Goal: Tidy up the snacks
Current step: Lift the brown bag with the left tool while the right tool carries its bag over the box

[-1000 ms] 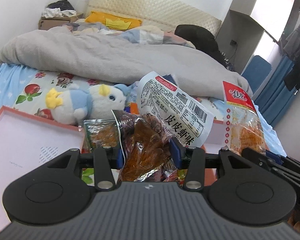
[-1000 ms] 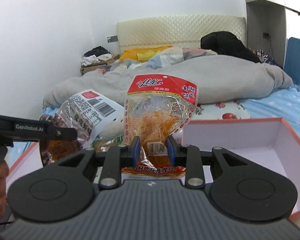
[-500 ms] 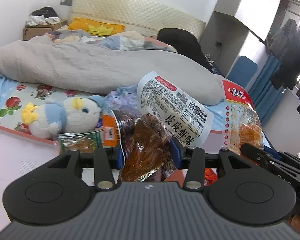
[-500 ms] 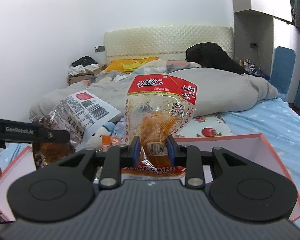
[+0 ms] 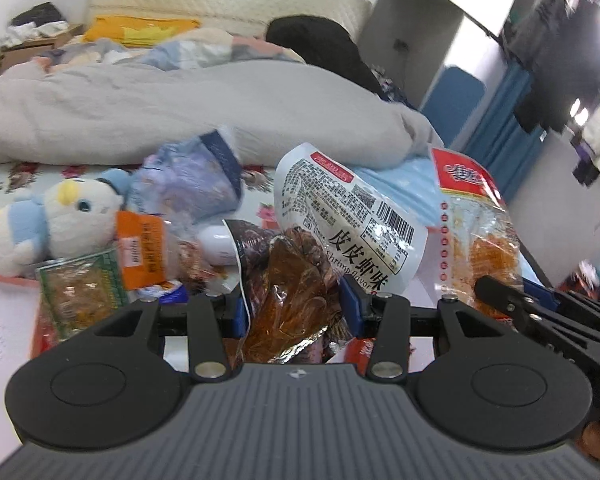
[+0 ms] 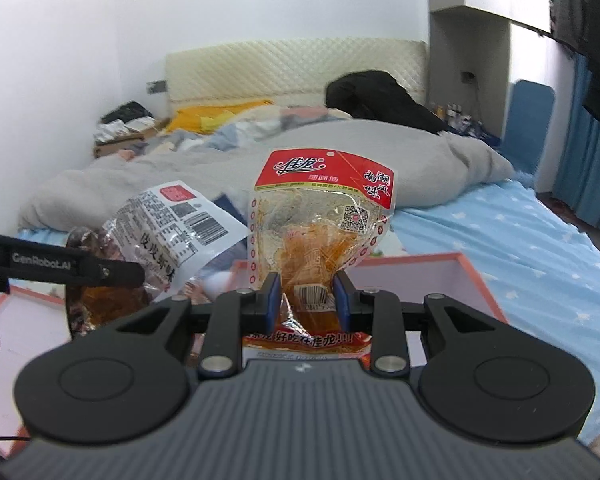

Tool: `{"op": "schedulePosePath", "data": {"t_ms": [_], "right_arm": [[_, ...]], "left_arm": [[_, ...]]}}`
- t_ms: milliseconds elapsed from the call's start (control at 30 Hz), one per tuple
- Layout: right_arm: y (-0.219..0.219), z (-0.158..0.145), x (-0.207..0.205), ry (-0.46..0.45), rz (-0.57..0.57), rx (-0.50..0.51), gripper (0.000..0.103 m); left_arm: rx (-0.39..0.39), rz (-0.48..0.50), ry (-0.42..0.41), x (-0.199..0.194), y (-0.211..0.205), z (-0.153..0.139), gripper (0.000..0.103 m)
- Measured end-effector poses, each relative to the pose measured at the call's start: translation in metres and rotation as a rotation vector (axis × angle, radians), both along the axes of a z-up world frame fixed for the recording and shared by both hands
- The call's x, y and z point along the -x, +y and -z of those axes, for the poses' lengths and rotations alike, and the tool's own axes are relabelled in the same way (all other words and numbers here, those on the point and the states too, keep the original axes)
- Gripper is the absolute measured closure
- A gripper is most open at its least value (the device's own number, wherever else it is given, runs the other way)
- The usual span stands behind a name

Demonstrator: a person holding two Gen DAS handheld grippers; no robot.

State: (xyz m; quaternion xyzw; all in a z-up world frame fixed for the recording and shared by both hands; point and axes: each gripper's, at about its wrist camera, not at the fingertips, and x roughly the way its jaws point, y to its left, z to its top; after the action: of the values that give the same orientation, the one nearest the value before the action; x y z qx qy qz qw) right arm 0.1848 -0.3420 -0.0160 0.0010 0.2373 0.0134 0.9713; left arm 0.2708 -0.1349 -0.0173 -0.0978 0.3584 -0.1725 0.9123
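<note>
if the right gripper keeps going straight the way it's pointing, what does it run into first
Probably the open pink box. The right gripper, shut on the red-topped snack bag, points down toward the box just ahead of it; the gray comforter lies farther back. Depth is hard to judge.

Shrimp bag [image 5: 340, 216]: white label with barcode, clear lower part showing dark brown pieces, held tilted and crumpled above the bed. Red-top bag [image 6: 320, 224]: clear, orange strips inside, held upright. Loose packets (green [image 5: 80, 292], orange [image 5: 140, 248]) lie beside the pink box [image 6: 472, 276].
</note>
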Motion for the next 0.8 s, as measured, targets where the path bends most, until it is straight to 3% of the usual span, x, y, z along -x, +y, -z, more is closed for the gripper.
{"op": "schedulePosePath", "data": {"t_ms": [533, 800], "right_arm": [[-0.057, 0.057, -0.023, 0.177, 0.079, -0.024, 0.071], [-0.068, 0.070, -0.022, 0.213, 0.075, -0.032, 0.070]], "left_arm": [[-0.070, 0.084, 0.150, -0.036, -0.075, 0.045, 0.052], [-0.096, 0.091, 0.187, -0.038, -0.082, 0.059, 0.052]]}}
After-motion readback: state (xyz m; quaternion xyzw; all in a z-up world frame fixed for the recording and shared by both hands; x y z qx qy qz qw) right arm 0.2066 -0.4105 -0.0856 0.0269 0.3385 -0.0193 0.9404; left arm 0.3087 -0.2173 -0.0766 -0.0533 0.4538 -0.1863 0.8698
